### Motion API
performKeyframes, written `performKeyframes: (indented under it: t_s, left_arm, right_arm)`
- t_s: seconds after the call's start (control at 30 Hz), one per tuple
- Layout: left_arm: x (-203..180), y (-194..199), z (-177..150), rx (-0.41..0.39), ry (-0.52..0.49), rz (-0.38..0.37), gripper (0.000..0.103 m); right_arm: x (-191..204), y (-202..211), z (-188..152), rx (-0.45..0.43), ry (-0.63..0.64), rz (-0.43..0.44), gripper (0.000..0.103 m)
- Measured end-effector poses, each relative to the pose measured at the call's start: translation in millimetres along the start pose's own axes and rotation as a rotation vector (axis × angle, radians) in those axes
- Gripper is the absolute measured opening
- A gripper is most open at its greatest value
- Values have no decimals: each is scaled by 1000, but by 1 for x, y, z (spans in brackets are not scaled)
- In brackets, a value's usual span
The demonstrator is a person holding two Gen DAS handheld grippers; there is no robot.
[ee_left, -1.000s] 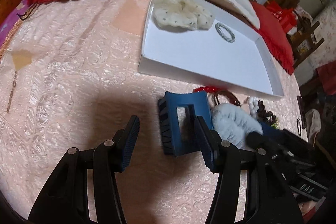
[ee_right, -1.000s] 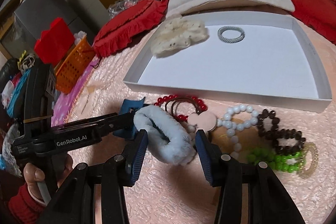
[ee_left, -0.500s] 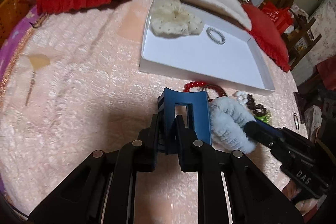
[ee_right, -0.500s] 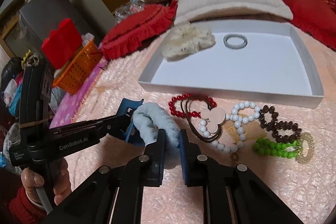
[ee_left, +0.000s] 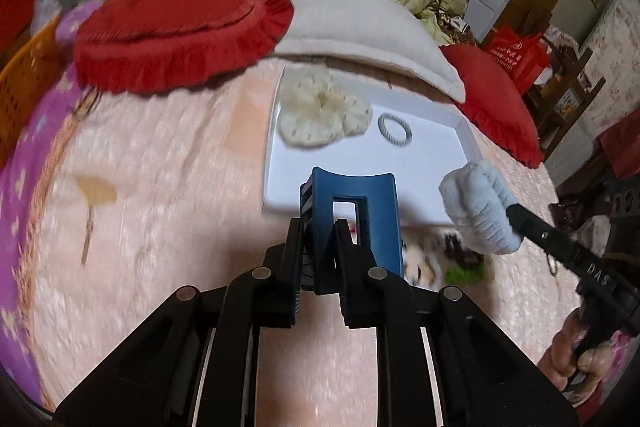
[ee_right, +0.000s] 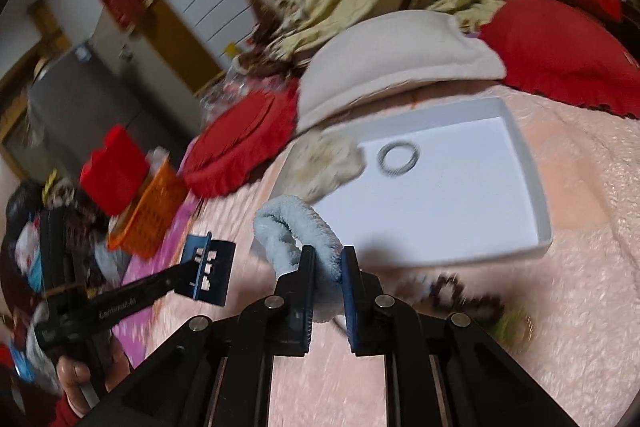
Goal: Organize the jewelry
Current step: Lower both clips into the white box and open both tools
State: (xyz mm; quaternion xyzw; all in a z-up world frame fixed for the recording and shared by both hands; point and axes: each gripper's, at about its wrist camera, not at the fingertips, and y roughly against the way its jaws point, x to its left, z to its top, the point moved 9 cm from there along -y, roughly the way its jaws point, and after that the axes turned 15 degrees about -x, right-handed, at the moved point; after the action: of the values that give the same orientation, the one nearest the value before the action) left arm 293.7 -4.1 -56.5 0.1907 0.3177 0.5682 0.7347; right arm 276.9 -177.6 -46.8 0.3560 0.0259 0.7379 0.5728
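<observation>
While the left wrist view looks along its own fingers, the left tongs are clamped on a blue hair claw clip, which stands upright between them, lifted above the pink bedspread. Beyond the clip lies a white tray toward the far side of the bed, holding a cream scrunchie in its far left corner and a grey coiled hair tie just beside it, the two apart. At the right, the right tongs grip a pale blue fluffy scrunchie in the air near the tray's near right corner. Blurred bead bracelets lie on the bedspread just in front of the tray's near edge. A red fringed cushion, a beige pillow and a second red cushion line the far edge of the bed.

From the right wrist view, the right tongs are pressed on the pale blue fluffy scrunchie, which loops up and left from between them, raised over the near left corner of the white tray. Inside the tray the grey coiled hair tie rests near the far edge, with the cream scrunchie to its left. At the left, the left tongs hold the blue hair claw clip off the bed. Dark and green bead bracelets, blurred, lie on the pink bedspread near the tray's near edge. An orange basket sits beyond the bed's left edge.
</observation>
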Motion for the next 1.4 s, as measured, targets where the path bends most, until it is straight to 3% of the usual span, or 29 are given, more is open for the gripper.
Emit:
performKeyframes:
  t_s: [0.3, 0.57, 0.6, 0.67, 0.73, 0.77, 0.9, 1.03, 1.2, 1.4]
  left_arm:
    - [0, -93, 19, 84, -42, 79, 14]
    - [25, -128, 13, 111, -27, 156, 14]
    - [26, -128, 12, 112, -17, 152, 16]
    - [28, -124, 10, 120, 13, 131, 20]
    - [27, -117, 10, 112, 33, 105, 22]
    - [27, -112, 11, 104, 37, 92, 23]
    - [29, -90, 14, 75, 40, 82, 24]
    - [39, -73, 12, 47, 46, 116, 29]
    - [57, -85, 6, 71, 83, 129, 33]
    - [52, -106, -5, 133, 111, 95, 39]
  right_arm:
    - [-40, -72, 7, 65, -67, -91, 12]
    - [-45, -114, -11, 118, -87, -98, 12]
    - [-43, -117, -11, 119, -82, -101, 14]
    - [-42, -119, -10, 124, -51, -128, 29]
    - [-39, -114, -5, 108, -2, -151, 43]
    - [-38, -110, -2, 93, 13, -153, 44]
    - [-41, -85, 9, 64, 20, -148, 44]
    - [-73, -46, 24, 0, 33, -232, 44]
    - [-129, -21, 28, -9, 64, -407, 44]
    - [-164, -26, 15, 35, 30, -456, 43]
